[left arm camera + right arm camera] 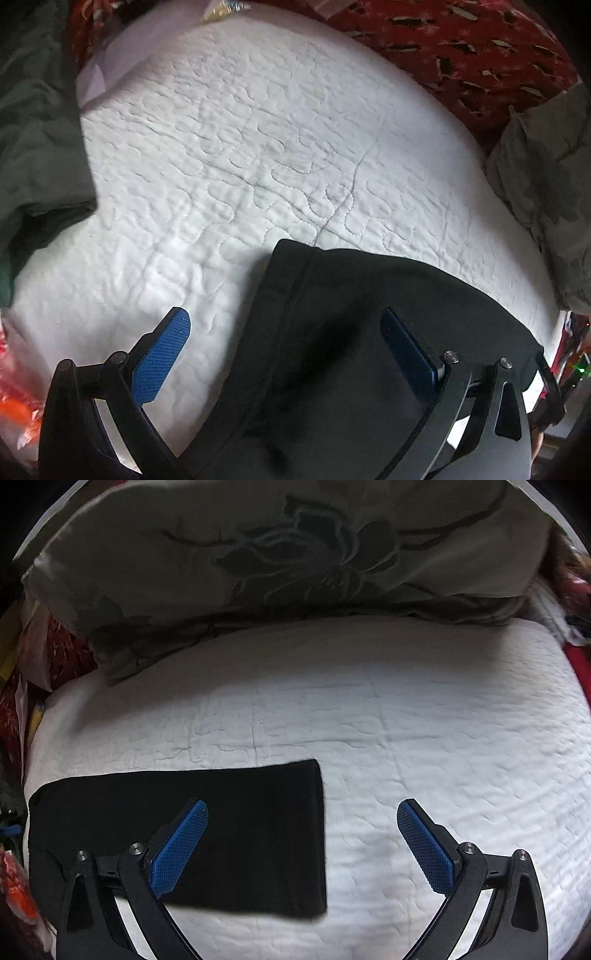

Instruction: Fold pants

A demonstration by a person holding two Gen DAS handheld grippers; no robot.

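Black pants lie flat on the white quilt, folded into a band whose long axis runs left to right across my front. My right gripper hangs wide open over their right end, and my left gripper, also spread wide, straddles the left edge. Both sit close enough to pinch an end, I judge.

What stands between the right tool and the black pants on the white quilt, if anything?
Nothing visible does. The right tool is open above the quilt, with one finger over the folded black pants and the other over bare quilt. The grey floral pillow lies farther back, apart from the pants.
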